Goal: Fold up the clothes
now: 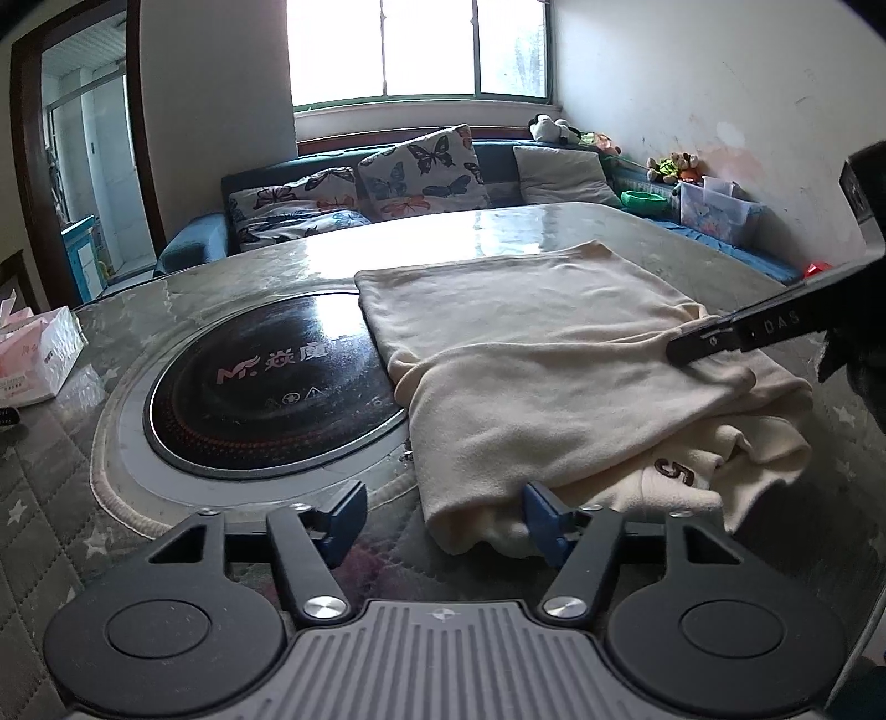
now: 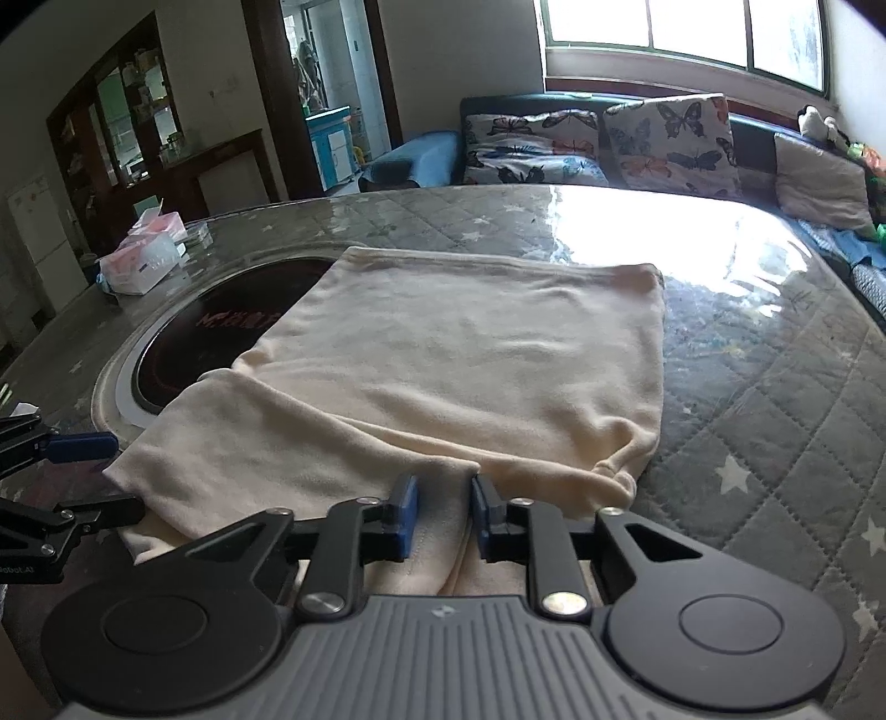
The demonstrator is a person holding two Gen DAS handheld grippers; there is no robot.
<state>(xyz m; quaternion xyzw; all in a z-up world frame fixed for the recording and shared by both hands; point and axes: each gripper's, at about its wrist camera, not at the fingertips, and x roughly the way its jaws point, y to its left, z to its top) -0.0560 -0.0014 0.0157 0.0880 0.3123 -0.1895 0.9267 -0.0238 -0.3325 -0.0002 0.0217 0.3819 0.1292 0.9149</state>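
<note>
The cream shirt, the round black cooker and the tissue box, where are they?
cream shirt (image 2: 454, 354): right wrist view, middle of the flat cloth.
round black cooker (image 1: 266, 387): left wrist view, glass top.
tissue box (image 2: 145, 260): right wrist view, its side.

Black linkage arms on the left gripper (image 1: 446, 518), silver screws and pivot bolts, blue pads (image 1: 545, 520) at the tips. Grey ribbed housing between two round black discs. Same build on the right gripper (image 2: 444, 512); white lettering along one finger.

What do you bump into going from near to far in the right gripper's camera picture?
right gripper → cream garment → shiny quilted table → butterfly cushions → window
</note>
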